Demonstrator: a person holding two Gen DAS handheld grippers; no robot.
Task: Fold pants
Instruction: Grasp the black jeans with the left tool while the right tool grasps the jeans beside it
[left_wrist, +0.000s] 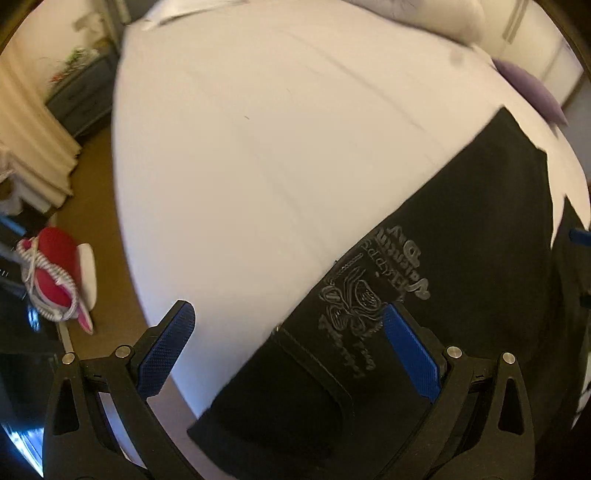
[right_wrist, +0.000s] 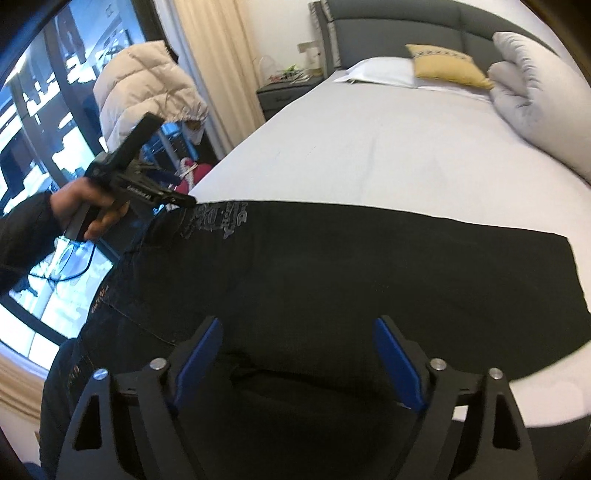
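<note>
On the bed (right_wrist: 369, 155) the pants (right_wrist: 332, 258) lie flat, seemingly already halved lengthwise, both my left claw (left_wrist: 288, 332) and right claw (right_wrist: 297, 345) hovering empty with jaws spread; next I'd pinch an end and fold across.

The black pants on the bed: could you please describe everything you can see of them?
The black pants lie spread flat across the near part of the white bed sheet, in a long dark band. The fabric looks like dark denim, with visible seams and a stitched pocket edge. A grey printed graphic with lettering sits near the waist end. The left gripper and right gripper both hang open over the cloth, gripping nothing. Whether the fingers touch the fabric is unclear.
</note>
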